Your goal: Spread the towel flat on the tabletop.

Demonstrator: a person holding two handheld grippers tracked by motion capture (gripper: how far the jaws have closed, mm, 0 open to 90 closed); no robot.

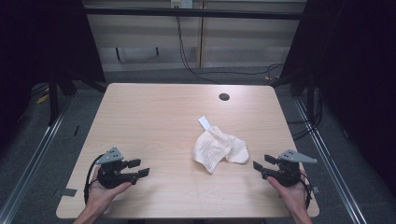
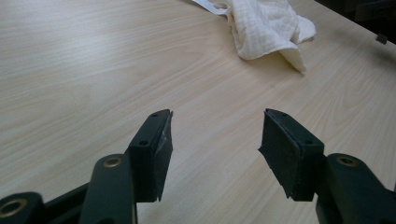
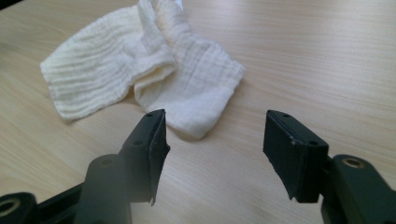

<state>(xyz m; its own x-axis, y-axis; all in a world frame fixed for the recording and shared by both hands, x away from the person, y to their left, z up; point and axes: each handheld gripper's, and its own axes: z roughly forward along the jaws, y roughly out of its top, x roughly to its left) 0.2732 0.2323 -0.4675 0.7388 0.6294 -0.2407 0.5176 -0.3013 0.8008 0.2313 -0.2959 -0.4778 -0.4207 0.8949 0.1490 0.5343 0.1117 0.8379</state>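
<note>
Both black tongs, left tongs and right tongs, gape wide near the crumpled, waffle-textured cream cloth.

High view looks down-forward over the table; both gripper views sit low and near, sharing the cloth at 12 and 11 o'clock.

Left gripper sits near left, right gripper near right, each hand-held low, jaws parted, pointing inward
</note>
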